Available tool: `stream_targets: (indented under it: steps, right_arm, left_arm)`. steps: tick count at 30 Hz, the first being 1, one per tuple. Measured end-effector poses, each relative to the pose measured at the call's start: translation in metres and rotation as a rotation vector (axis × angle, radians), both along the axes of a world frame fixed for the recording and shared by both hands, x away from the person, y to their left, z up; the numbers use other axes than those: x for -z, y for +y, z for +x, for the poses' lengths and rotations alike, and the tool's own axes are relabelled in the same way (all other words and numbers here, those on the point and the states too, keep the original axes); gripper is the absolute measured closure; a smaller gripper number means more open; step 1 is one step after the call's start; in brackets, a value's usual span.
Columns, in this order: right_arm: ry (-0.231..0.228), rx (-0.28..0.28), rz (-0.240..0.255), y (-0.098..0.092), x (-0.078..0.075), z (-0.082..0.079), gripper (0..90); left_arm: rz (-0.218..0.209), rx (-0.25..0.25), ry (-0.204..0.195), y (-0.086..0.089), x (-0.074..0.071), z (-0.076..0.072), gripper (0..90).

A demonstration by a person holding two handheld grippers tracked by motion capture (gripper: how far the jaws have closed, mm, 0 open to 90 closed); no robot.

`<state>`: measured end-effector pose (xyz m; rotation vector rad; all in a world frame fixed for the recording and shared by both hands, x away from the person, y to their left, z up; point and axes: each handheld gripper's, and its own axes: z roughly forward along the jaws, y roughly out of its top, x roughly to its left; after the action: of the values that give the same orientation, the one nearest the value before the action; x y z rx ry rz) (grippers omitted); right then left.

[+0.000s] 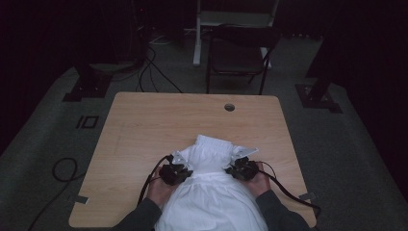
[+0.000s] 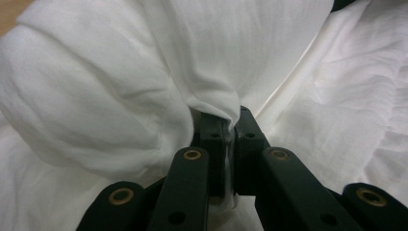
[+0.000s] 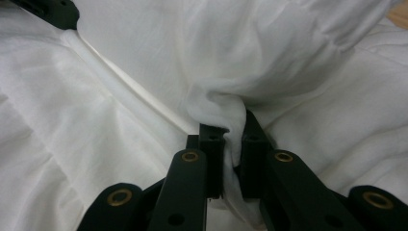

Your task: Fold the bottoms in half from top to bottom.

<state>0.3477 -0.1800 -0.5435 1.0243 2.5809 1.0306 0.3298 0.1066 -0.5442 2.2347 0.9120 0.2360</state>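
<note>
Left gripper [image 1: 176, 172] sits at the left edge of the white garment [image 1: 211, 192], jaws pressed together on a bunched fold of fabric [image 2: 216, 103], likely to carry that side over. The garment lies on the near middle of the wooden table [image 1: 144, 125], its far end already doubled up into a thick fold and its near end hanging off toward the person. Right gripper [image 1: 242, 167] mirrors it on the right edge, jaws pinching a gather of cloth [image 3: 226, 115]. Matched grips look meant to keep the fold even. Chair [image 1: 238, 55] stands behind the table.
</note>
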Motion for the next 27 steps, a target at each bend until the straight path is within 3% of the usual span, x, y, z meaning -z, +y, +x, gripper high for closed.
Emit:
stream_targets:
  steps: [8, 9, 13, 15, 16, 19, 22, 23, 27]
  right_arm:
    - [0.016, 0.044, 0.026, 0.012, 0.0, 0.036, 84.0]
    - [0.017, 0.051, 0.027, 0.014, 0.0, 0.042, 84.0]
    - [0.008, 0.073, 0.011, 0.02, -0.001, 0.065, 84.0]
    - [0.009, 0.082, 0.013, 0.021, -0.001, 0.071, 84.0]
    - [0.012, 0.089, 0.013, 0.022, -0.002, 0.077, 84.0]
    - [0.011, 0.124, 0.003, 0.024, -0.003, 0.102, 84.0]
    - [0.016, 0.143, -0.001, 0.025, -0.004, 0.114, 84.0]
    - [0.028, 0.169, -0.004, 0.024, -0.005, 0.128, 84.0]
    - [0.064, 0.25, 0.021, 0.019, -0.006, 0.148, 84.0]
  left_arm:
    - [0.067, -0.027, -0.053, 0.004, -0.003, 0.042, 86.2]
    - [0.067, -0.027, -0.053, 0.004, -0.003, 0.042, 86.2]
    - [0.088, -0.045, -0.072, 0.005, -0.003, 0.074, 86.2]
    - [0.097, -0.05, -0.078, 0.004, -0.004, 0.08, 86.2]
    - [0.115, -0.062, -0.086, 0.002, -0.005, 0.093, 86.2]
    - [0.15, -0.081, -0.088, -0.003, -0.007, 0.113, 86.1]
    - [0.178, -0.097, -0.086, -0.008, -0.009, 0.126, 86.0]
    - [0.198, -0.11, -0.086, -0.013, -0.01, 0.134, 86.0]
    - [0.254, -0.157, -0.076, -0.029, -0.014, 0.155, 86.0]
